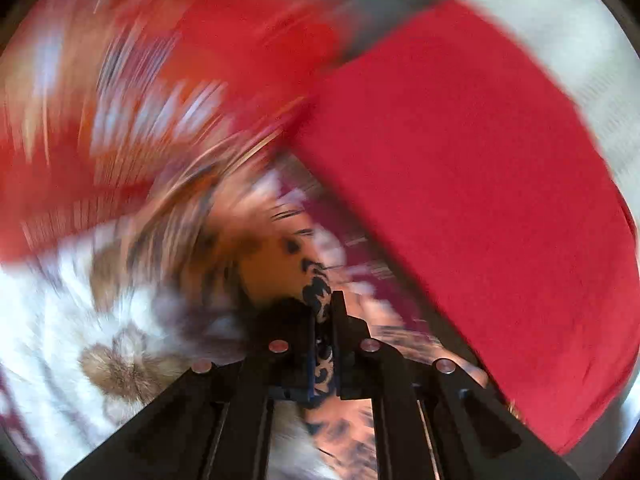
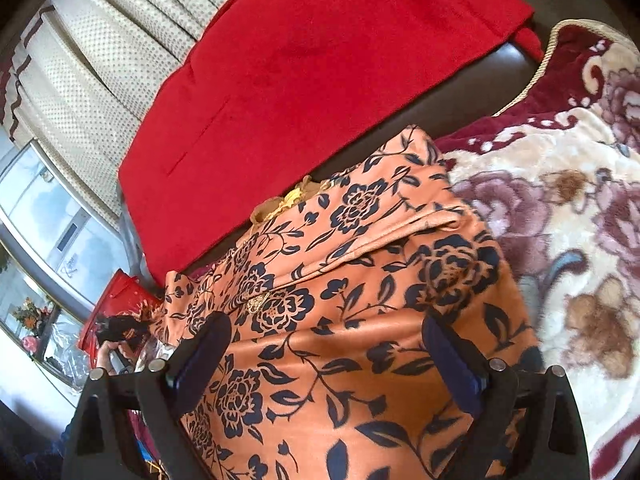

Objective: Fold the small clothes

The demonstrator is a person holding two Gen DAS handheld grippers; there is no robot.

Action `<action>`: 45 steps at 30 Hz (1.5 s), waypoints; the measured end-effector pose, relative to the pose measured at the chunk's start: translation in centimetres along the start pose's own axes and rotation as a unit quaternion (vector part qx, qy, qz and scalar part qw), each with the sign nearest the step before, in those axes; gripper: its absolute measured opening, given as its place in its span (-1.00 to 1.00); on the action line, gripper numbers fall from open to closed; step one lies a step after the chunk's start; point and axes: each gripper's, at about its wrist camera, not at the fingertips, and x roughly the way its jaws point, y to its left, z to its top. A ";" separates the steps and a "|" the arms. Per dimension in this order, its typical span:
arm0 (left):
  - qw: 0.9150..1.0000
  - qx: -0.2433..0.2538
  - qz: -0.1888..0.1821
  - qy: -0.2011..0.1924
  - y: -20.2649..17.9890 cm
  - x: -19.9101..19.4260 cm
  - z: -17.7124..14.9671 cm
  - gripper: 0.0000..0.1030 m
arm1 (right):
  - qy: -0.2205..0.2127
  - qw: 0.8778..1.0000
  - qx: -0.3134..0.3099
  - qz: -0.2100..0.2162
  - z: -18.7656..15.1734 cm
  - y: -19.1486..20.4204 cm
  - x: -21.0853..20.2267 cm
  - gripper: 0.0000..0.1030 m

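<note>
Orange fabric printed with dark blue roses and leaves (image 2: 352, 320) is spread in soft folds across the lower middle of the right wrist view, with a raised crease running across it and a bit of yellow lace trim (image 2: 294, 196) showing at its far edge. The right gripper (image 2: 328, 360) is held with its jaws wide apart above this garment, one finger to each side, and nothing is pinched between them. Beyond it a plain red cloth (image 2: 304, 92) of matte, felt-like weave is laid flat over a dark smooth surface. A plush blanket (image 2: 560, 208) with cream ground and maroon flowers is seen to the right, bordered by a cord edge. In the heavily blurred left wrist view, the left gripper (image 1: 323, 312) is seen closed, with a strip of the orange printed cloth clamped between its pads.
</note>
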 end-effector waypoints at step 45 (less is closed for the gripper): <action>0.974 0.203 -0.029 0.096 -10.5 1.2 -21.6 0.74 | 0.231 0.918 -0.164 -0.276 11.1 12.5 25.2 -0.16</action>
